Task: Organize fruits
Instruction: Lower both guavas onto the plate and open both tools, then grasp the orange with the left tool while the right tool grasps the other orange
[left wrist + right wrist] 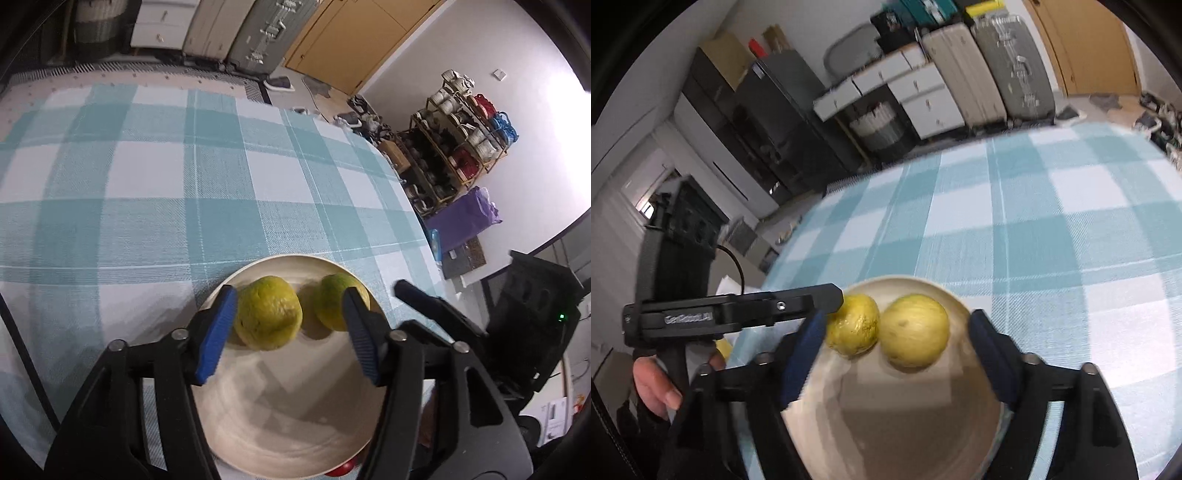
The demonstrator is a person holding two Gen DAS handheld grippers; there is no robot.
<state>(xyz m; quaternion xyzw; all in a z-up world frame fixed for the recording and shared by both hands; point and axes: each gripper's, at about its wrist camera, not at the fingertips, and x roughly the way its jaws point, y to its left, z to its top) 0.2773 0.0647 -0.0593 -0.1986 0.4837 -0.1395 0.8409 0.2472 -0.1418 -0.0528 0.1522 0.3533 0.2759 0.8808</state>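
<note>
Checked tablecloth (147,177) underlies both tongs, left (290,332) and right (897,354), angled down, agape over plated fruits (912,334).

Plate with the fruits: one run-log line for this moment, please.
plate: two yellow-green fruits | left gripper: open | right gripper: open | cloth: checked

**Readable text: one blurred marking only**

Right wrist view: embossed lettering on the side of the left gripper (827,299) body, roughly "GenRobot.AI", but motion blur makes the letters uncertain. Left wrist view: papers (556,415) at the lower right edge carry print, too small to read. No legible text on the suitcases (990,70), drawers or shelf.
</note>
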